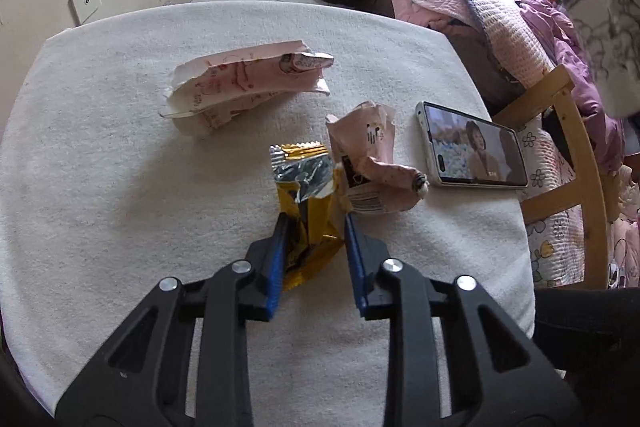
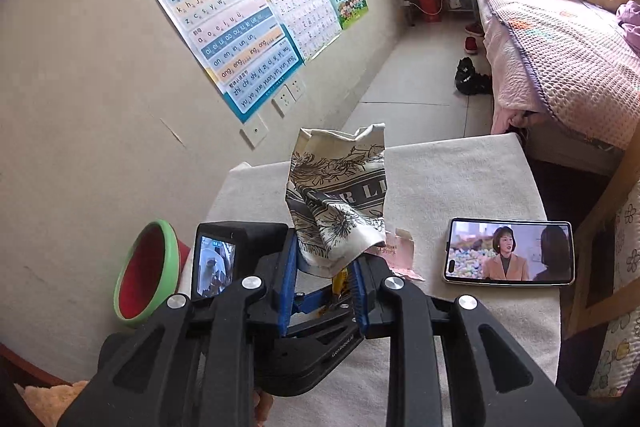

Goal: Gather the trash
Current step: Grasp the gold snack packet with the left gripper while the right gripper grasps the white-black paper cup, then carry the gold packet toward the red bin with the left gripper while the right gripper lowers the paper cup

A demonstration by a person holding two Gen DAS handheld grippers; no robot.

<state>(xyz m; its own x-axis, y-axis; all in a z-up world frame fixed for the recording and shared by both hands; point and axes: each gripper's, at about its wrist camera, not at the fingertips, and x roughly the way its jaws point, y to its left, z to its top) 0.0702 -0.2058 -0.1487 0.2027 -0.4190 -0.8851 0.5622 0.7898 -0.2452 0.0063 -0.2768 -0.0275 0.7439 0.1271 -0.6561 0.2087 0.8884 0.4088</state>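
Observation:
A yellow foil wrapper lies on the white-clothed table. My left gripper points down at it, with both blue pads pressing the wrapper's sides. Beyond it lie a crumpled pink wrapper and a long torn pink wrapper. In the right wrist view my right gripper is shut on the lower end of a cream bag with black flower print, held up above the table. The left gripper's black body shows underneath it, and a pink wrapper scrap peeks out behind the bag.
A phone playing video lies near the table's right edge. A green-rimmed red basin stands by the wall left of the table. A wooden chair with bedding and a bed are on the right.

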